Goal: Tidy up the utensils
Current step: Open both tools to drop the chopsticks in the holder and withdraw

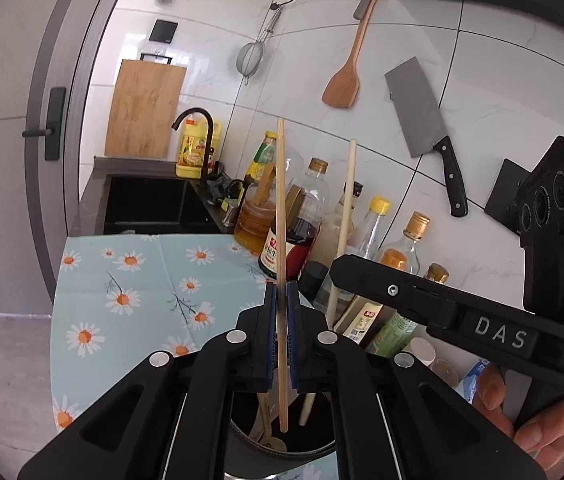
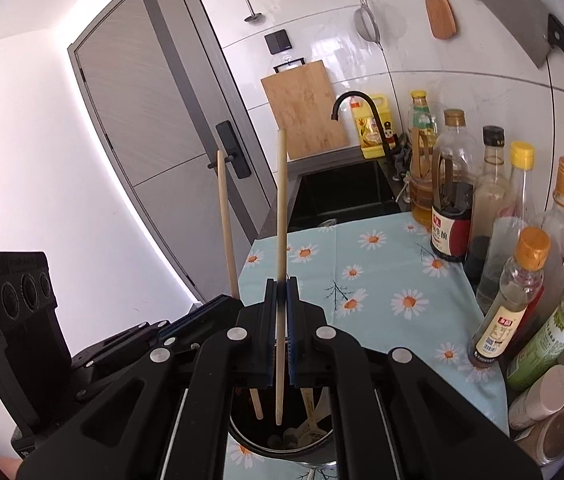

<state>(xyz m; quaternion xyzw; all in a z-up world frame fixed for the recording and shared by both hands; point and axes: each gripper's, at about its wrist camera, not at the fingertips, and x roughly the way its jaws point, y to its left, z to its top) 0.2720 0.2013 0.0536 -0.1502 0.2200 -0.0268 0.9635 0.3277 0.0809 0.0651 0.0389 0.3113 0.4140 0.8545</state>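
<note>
Jaws: both pairs closed, each clamped on one wooden chopstick held near upright.

Left gripper (image 1: 280,296): blue pads pressed on the left-held chopstick (image 1: 281,208); its lower tip hung inside the mouth of the dark utensil holder (image 1: 241,440). The stretch between the pads was partly hidden.

Right gripper (image 2: 280,292): pads pressed on the right-held chopstick (image 2: 281,208), lower tip likewise within the holder's mouth. In the left wrist view this gripper crossed from the right, with the person's hand (image 1: 538,420) on its grip, cut off by the frame edge.

Utensil holder: stood on the surface directly beneath both grippers; most of its rim and wall were masked by the gripper bodies. Contents only partly legible: pale wooden handles, possibly spoons.

Surface: covered by a daisy-print cloth (image 2: 382,280), pale blue.

Right edge of surface: a row of condiment bottles (image 2: 452,208) against the wall, the nearest ones cut off by the frame.

Beyond the cloth: black sink (image 2: 342,192) with black faucet (image 2: 356,100), a yellow jug and a bamboo cutting board (image 2: 304,108) behind it.

Tiled wall: wooden spatula (image 1: 344,76), cleaver (image 1: 422,120) and mesh strainer (image 1: 249,58) hung above the bottles.

Far left: grey door (image 2: 153,120) with a black handle.
</note>
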